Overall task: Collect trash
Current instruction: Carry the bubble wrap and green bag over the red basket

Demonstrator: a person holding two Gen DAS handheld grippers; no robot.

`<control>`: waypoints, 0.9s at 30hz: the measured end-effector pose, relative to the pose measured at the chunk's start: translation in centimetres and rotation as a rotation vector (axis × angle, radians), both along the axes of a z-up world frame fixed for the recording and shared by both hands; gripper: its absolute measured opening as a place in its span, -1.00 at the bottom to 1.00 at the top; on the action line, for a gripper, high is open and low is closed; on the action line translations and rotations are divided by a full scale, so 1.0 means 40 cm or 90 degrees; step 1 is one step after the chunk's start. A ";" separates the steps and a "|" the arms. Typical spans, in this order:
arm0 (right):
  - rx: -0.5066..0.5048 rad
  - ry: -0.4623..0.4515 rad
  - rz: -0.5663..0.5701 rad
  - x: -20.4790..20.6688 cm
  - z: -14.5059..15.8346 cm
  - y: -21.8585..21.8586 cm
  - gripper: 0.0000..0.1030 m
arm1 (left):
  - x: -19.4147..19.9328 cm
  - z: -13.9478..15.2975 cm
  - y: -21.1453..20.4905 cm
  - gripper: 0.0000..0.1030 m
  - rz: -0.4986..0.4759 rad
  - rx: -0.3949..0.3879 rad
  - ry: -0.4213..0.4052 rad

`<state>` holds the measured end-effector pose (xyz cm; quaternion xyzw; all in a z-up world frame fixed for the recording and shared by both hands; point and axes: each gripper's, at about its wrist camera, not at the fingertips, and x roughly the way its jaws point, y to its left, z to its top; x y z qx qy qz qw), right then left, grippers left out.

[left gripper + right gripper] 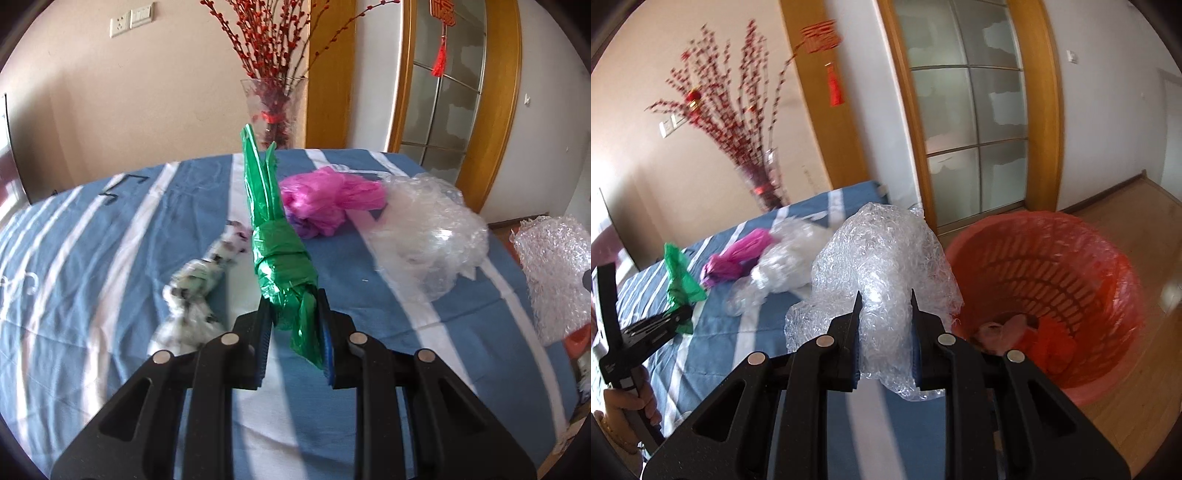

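Observation:
My left gripper [293, 301] is shut on a knotted green plastic bag [282, 258], held up above the blue striped bedspread [110, 258]; the same green bag [679, 280] shows at the left of the right wrist view. My right gripper [885, 301] is shut on a wad of bubble wrap [882, 266], held near the bed's edge, to the left of an orange basket [1108, 273] lined with a red bag. That held wrap [554, 273] shows at the right edge of the left wrist view. On the bed lie a pink bag [325, 199], clear crumpled plastic [428, 236] and a patterned wad [195, 295].
The basket stands on the wooden floor [1137, 229] beside the bed and holds some trash at its bottom. A glass vase of red branches [273, 107] stands behind the bed. A wood-framed glass door [967, 122] is beyond the basket. A person's hand [624, 406] grips the left tool.

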<state>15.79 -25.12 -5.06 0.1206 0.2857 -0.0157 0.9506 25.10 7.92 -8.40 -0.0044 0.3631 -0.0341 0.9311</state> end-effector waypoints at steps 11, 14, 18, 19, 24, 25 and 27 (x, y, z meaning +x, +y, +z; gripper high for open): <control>0.021 -0.006 -0.081 -0.026 -0.011 -0.163 -0.60 | -0.030 0.030 -0.241 -0.54 -0.134 -0.013 -0.003; 0.027 -0.008 -0.095 -0.035 -0.017 -0.191 -0.60 | -0.042 0.042 -0.308 -0.54 -0.172 -0.027 -0.001; 0.041 -0.014 -0.117 -0.050 -0.022 -0.233 -0.60 | -0.060 0.061 -0.392 -0.54 -0.221 -0.035 -0.007; 0.043 -0.016 -0.120 -0.051 -0.023 -0.240 -0.60 | -0.062 0.064 -0.406 -0.54 -0.229 -0.039 -0.005; 0.053 -0.019 -0.132 -0.064 -0.028 -0.274 -0.60 | -0.083 0.077 -0.468 -0.54 -0.259 -0.053 -0.010; 0.054 -0.019 -0.133 -0.066 -0.029 -0.279 -0.60 | -0.087 0.080 -0.473 -0.54 -0.259 -0.054 -0.011; 0.054 -0.021 -0.138 -0.071 -0.031 -0.291 -0.60 | -0.093 0.082 -0.483 -0.54 -0.260 -0.062 -0.011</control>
